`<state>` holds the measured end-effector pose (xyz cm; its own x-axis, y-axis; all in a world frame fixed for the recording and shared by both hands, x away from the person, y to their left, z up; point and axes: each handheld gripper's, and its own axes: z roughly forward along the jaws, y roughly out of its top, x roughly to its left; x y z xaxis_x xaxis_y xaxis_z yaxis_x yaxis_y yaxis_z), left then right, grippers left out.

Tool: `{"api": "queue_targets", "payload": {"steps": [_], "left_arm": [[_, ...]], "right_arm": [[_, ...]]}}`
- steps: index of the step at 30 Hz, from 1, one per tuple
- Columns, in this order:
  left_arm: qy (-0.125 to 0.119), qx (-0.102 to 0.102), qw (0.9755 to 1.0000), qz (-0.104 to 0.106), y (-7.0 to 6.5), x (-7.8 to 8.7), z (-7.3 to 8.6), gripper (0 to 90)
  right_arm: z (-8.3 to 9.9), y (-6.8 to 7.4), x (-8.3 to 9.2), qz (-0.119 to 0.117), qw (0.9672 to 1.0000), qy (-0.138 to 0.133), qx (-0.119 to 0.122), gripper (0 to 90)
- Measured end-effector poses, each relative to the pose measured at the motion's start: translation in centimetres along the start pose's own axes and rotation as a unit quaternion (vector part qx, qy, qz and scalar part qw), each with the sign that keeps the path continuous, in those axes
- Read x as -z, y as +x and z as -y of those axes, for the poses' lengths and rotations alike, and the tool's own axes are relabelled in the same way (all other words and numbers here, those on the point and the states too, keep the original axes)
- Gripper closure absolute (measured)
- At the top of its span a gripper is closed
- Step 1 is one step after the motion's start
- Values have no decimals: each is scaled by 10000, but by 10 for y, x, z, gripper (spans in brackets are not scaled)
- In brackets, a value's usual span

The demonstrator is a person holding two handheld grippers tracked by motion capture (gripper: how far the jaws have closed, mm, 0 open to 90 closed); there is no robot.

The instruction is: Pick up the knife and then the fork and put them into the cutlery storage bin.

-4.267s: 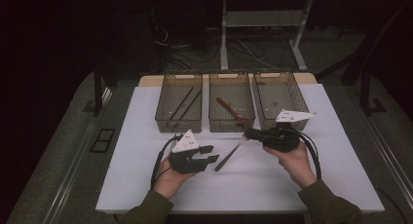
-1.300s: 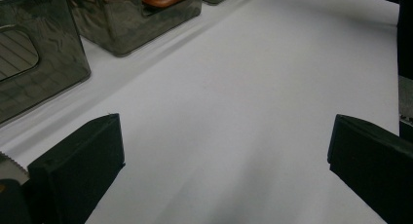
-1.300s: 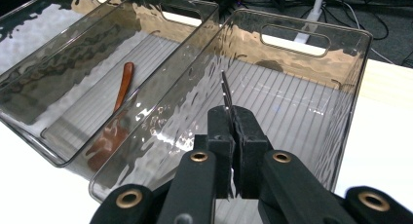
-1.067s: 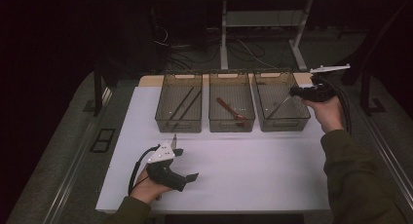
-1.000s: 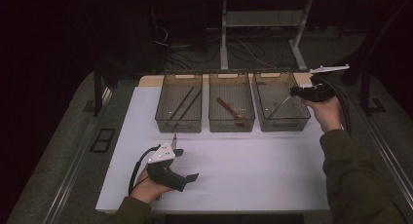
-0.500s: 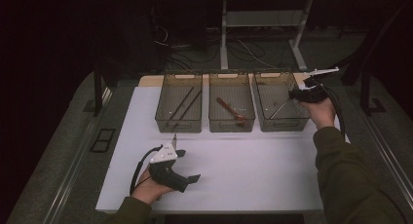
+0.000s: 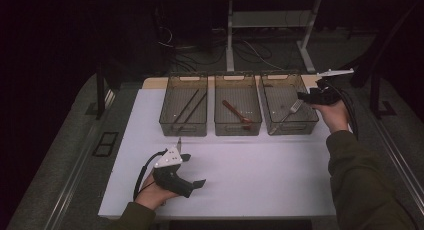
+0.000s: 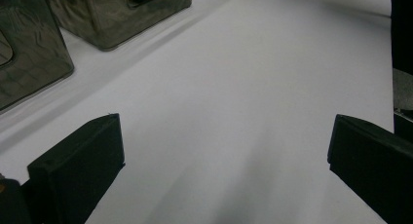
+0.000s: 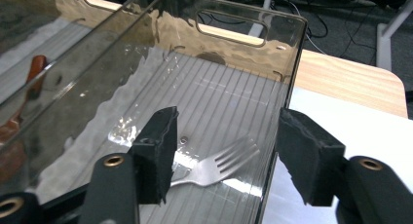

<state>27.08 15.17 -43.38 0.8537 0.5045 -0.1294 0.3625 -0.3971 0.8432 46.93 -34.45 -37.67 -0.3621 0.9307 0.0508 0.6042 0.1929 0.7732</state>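
The left tool (image 7: 192, 170) rests on the white counter (image 7: 260, 170) in the person's left hand (image 7: 150, 195), jaws spread wide with nothing but bare counter between them. It poses little risk where it lies; a careless sweep forward could knock the left bin (image 7: 184, 112), just ahead of it, where two dark sticks (image 7: 189, 107) lie.

The middle bin (image 7: 238, 110) holds a reddish-brown utensil (image 7: 237, 112), well clear of both tools.

The right tool (image 7: 305, 96) hovers at the far right rim of the right bin (image 7: 289, 110). Its jaws have just been opening and grip nothing; the fork (image 9: 214, 168) lies released on the ribbed floor of that bin, below and slightly ahead of the jaws, tines pointing toward the bin's right wall (image 9: 280, 117).

The likeliest trouble is on this side. The right jaw sits outside the wall and the left jaw inside, so pulling back sideways could catch the rim and drag or tip the light plastic bin. The trailing cable (image 7: 350, 110) near the person's right hand (image 7: 334, 115) could also snag the bin's corner.
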Motion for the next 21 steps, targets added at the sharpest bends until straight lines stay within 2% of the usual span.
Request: {"api": "queue_targets", "payload": {"steps": [3,7,9,12,16,21], "left_arm": [[-7,4,10000,-3,0,0,0,0],[1,0,10000,-24,0,1,0,0],[3,-5,10000,-37,1,1,0,0],[7,-3,10000,-40,1,1,0,0],[24,-23,10000,-34,0,1,0,0],[25,-24,10000,-47,0,1,0,0]], "right_arm": [[0,1,4,-73,9999,-58,-37,368],[3,2,15,-372,9987,-277,-233,343],[6,4,21,-516,9977,-359,-254,330],[11,11,31,-442,9978,-487,-93,291],[16,20,43,-628,9961,-622,-56,249],[24,32,54,-780,9950,-625,25,222]]}}
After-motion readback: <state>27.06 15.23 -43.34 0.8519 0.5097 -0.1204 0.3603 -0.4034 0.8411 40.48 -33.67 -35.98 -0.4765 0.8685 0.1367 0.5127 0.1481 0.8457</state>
